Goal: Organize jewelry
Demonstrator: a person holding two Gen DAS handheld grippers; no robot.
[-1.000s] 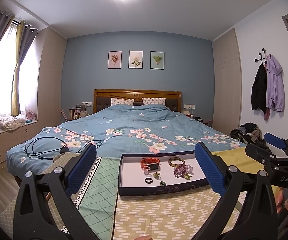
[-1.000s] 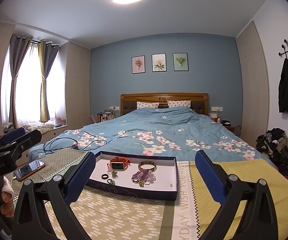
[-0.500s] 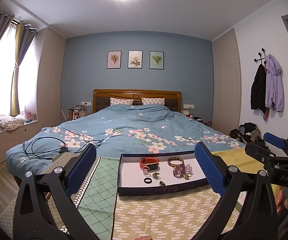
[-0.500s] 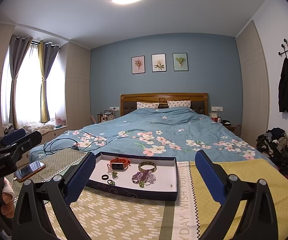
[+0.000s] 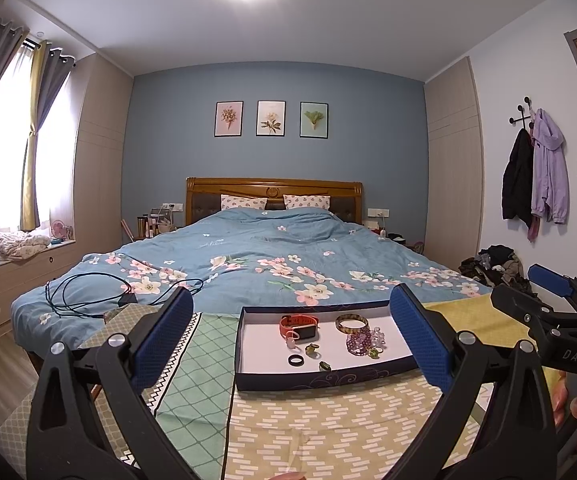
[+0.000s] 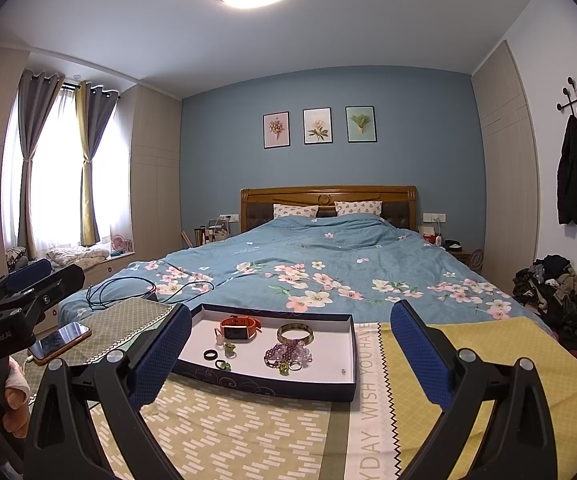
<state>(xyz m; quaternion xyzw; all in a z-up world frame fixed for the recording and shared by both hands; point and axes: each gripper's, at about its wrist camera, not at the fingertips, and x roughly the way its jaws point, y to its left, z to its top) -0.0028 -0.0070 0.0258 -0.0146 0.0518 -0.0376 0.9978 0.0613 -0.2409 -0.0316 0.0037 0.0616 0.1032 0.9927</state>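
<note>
Apparently nothing has shifted over the last second: the left gripper (image 5: 288, 336) and right gripper (image 6: 290, 344) are still held wide apart, nothing between their fingers, short of the tray (image 6: 350, 390) on the desk. The jewelry, with an orange watch (image 6: 240, 326), bangle (image 6: 295, 333) and purple beads (image 6: 288, 354), is seen lying loose inside the tray, so no progress is indicated.

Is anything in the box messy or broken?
Nothing looks broken. The jewelry just lies loose in the box: the purple beads sit in a heap with small rings against them, and the watch lies near the back.
</note>
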